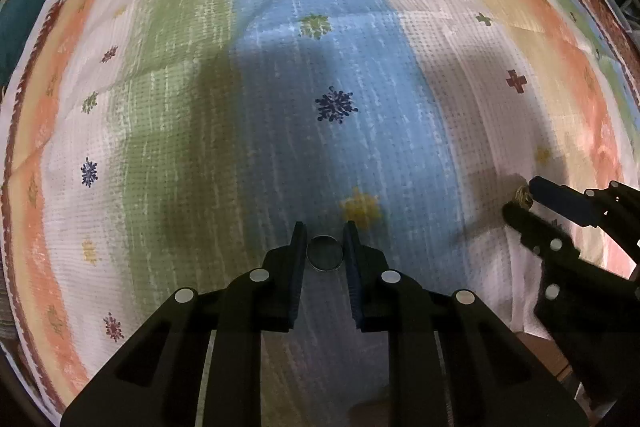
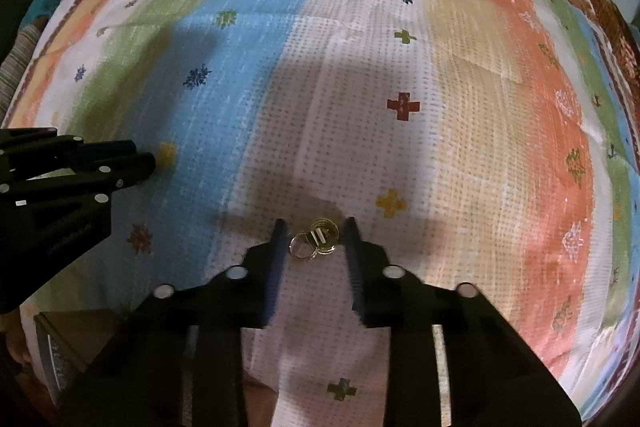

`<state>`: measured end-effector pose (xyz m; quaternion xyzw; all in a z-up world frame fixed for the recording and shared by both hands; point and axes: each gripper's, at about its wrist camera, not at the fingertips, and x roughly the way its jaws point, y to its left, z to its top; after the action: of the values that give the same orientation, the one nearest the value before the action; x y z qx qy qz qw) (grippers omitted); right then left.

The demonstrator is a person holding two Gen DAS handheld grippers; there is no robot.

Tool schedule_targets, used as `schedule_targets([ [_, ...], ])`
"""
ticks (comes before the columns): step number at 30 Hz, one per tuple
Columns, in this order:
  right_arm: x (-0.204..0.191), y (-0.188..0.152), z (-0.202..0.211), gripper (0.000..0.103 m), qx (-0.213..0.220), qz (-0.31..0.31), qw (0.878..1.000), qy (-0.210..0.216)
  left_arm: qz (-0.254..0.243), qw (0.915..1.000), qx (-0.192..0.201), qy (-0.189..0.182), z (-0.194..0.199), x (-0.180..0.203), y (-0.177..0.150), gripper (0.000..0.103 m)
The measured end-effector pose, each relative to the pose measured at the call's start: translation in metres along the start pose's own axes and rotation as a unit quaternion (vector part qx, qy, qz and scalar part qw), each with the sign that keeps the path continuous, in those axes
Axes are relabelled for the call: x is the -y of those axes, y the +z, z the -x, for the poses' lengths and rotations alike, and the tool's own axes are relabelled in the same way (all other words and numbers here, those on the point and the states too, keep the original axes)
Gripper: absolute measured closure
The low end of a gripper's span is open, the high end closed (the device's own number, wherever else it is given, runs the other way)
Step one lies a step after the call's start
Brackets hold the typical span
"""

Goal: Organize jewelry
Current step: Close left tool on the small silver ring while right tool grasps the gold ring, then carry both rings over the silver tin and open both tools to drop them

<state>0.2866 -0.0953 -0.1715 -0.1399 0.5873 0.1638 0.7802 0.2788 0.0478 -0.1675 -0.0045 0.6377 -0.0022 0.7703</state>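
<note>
1. The jewelry in the left tongs (image 1: 324, 239) is one round ring (image 1: 324, 253), dull grey in shadow, lying on the blue stripe of the patterned cloth (image 1: 280, 67).
2. The left tongs are nearly closed, and both pads sit against the ring's sides.
3. In the right wrist view, two small rings (image 2: 316, 239) lie linked or overlapping on the white stripe: a pale silvery one on the left and a golden one on the right.
4. The right tongs (image 2: 314, 239) are narrowed around this pair; a slim gap shows at each side, so the pads do not press them.
5. The left wrist view shows the right tongs at its right edge with a golden glint between their tips; the silvery ring cannot be made out there.
6. The right wrist view shows the left tongs at its left edge, but their ring is hidden.
</note>
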Motion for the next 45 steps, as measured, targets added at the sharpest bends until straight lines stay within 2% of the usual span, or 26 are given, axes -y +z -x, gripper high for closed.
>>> schedule_targets([
  [4,0.002,0.000,0.000,0.086,0.002,-0.002,1.000,0.001,0.001,1.0000,-0.001,-0.003,0.001,0.001,-0.002,0.085],
  [13,0.003,0.000,0.005,0.086,0.012,0.005,1.000,-0.001,0.002,1.0000,0.005,-0.003,0.004,0.004,-0.003,0.085],
  [23,0.005,-0.005,0.027,0.086,0.036,-0.007,0.999,0.006,-0.004,0.9995,0.030,-0.012,0.030,0.008,-0.014,0.085],
  [32,0.008,-0.009,0.045,0.086,0.060,-0.027,0.998,0.014,0.000,0.9981,0.061,-0.012,0.055,0.012,-0.020,0.085],
  [39,0.006,-0.015,0.060,0.086,0.076,-0.037,0.996,0.013,0.023,0.9943,0.102,-0.022,0.081,0.013,-0.026,0.085],
  [45,0.004,-0.021,0.079,0.086,0.098,-0.040,0.994,0.014,0.017,0.9913,0.129,-0.016,0.101,0.022,-0.035,0.085],
])
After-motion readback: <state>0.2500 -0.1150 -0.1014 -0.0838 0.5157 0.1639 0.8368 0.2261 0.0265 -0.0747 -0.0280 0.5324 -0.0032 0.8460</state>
